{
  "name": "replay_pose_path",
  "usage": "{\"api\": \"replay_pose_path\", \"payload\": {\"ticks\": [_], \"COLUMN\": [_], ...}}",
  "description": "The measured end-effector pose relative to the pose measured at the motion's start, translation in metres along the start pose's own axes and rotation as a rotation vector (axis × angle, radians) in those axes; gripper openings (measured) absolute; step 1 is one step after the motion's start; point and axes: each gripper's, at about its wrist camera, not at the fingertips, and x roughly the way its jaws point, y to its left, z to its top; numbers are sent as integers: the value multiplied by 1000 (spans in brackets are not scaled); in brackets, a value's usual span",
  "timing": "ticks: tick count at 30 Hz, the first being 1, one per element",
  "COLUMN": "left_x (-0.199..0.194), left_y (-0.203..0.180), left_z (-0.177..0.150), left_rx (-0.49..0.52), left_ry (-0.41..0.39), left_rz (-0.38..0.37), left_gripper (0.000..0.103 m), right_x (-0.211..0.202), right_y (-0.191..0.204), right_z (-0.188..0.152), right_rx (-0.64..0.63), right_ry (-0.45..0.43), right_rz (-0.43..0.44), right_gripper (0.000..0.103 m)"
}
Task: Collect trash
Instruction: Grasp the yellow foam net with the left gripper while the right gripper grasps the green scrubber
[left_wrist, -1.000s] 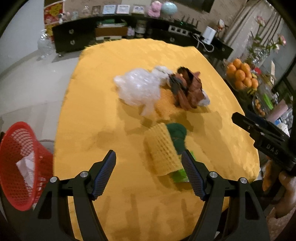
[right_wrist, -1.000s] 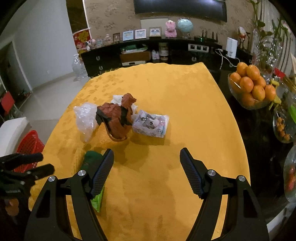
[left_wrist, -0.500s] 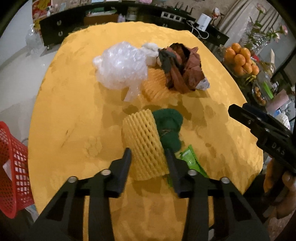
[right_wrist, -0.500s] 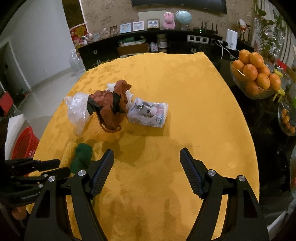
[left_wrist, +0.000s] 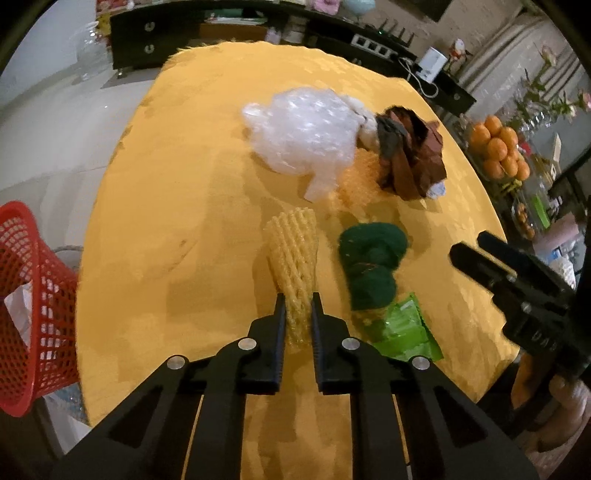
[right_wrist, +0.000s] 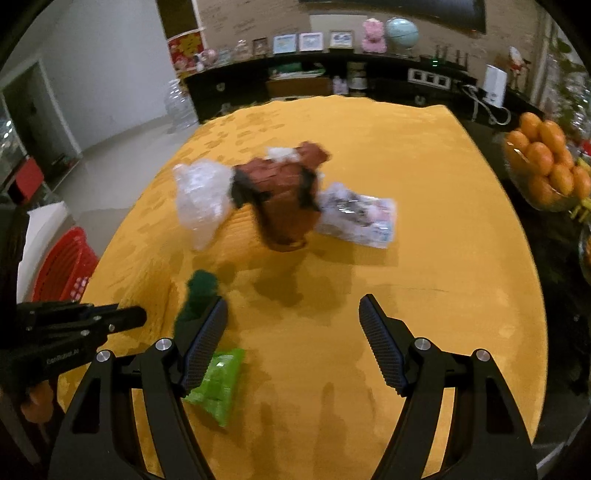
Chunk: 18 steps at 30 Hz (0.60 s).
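Observation:
My left gripper (left_wrist: 298, 301) is closing on the near end of a yellow foam fruit net (left_wrist: 293, 254), whose mesh is squeezed between the pads. Right of the net lie a dark green scrap (left_wrist: 371, 264) and a bright green wrapper (left_wrist: 400, 330). Farther back sit a crumpled clear plastic bag (left_wrist: 306, 133) and brown crumpled paper (left_wrist: 413, 155). My right gripper (right_wrist: 293, 317) hangs open over bare cloth, with the green wrapper (right_wrist: 218, 384) and the dark green scrap (right_wrist: 199, 291) by its left finger. A printed plastic packet (right_wrist: 360, 219) lies beyond it.
A red mesh basket (left_wrist: 26, 295) with white paper inside stands on the floor left of the table. The yellow cloth (right_wrist: 424, 295) covers the table. A bowl of oranges (right_wrist: 543, 166) stands at the right edge. A dark sideboard (right_wrist: 332, 81) lines the far wall.
The left gripper dropped toward the foam net and its jaws came together from wide apart until they pinch the net. The right gripper drifted left, bringing the green wrapper beside its left finger.

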Motion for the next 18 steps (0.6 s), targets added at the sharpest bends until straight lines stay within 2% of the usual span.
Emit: {"api": "replay_pose_path", "payload": {"ticks": [7, 13, 17, 18], "left_x": [-21, -40, -49, -51], "left_y": [20, 31, 39, 40], "left_z": [2, 3, 3, 3], "left_rx": [-36, -46, -62, -63], "left_ry": [-50, -91, -110, -115], "left_rz": [23, 57, 71, 75], "left_gripper": [11, 11, 11, 11], "right_x": [27, 46, 58, 60], "right_y": [42, 64, 70, 70], "right_z": [0, 1, 2, 2], "right_rx": [-88, -138, -141, -143], "right_ry": [59, 87, 116, 124], "right_rz": [59, 65, 56, 55], "right_gripper": [71, 70, 61, 56]}}
